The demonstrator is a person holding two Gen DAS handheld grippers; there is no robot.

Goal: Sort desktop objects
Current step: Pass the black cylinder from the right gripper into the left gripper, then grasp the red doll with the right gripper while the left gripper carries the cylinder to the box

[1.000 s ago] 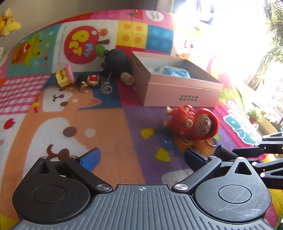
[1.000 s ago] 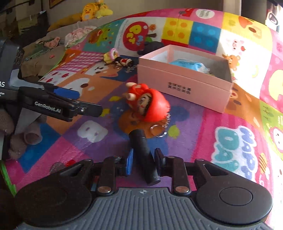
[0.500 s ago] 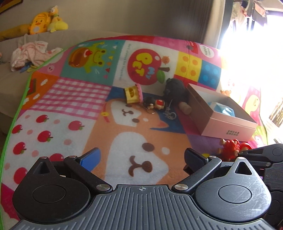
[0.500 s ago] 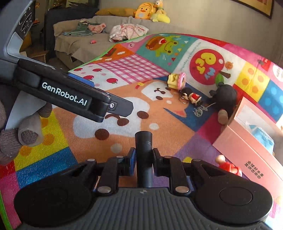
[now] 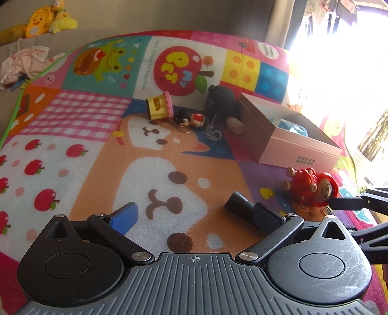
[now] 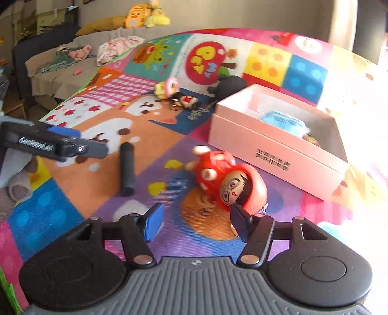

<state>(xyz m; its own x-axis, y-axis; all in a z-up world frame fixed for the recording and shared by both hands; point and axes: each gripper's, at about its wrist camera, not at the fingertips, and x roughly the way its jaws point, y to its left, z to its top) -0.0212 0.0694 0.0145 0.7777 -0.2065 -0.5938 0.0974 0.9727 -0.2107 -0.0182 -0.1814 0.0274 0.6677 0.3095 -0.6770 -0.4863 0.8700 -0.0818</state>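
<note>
A black cylinder (image 6: pixel 127 167) lies loose on the play mat, left of and beyond my right gripper (image 6: pixel 196 223). The jaws are opening, with nothing between them. Its right fingertip sits just in front of the head of the red doll (image 6: pixel 225 179), which lies on its side. Behind the doll stands the open pink box (image 6: pixel 274 145) with a light-blue item (image 6: pixel 281 118) inside. My left gripper (image 5: pixel 194 215) is open and empty. The cylinder (image 5: pixel 238 207) lies just past its right finger, and the red doll (image 5: pixel 312 186) and the box (image 5: pixel 298 147) are to its right.
A yellow-and-pink toy (image 5: pixel 158 107), a small keychain doll (image 5: pixel 191 118) and a black plush (image 5: pixel 223 104) lie together on the mat left of the box. A sofa with clothes and yellow plush toys (image 6: pixel 143 17) runs along the back. A gloved hand (image 6: pixel 17 177) holds the left gripper.
My right gripper was shut on the black cylinder; its jaws have parted and the cylinder now lies on the mat. The right gripper swung back toward the red doll. The left view shifted slightly.
</note>
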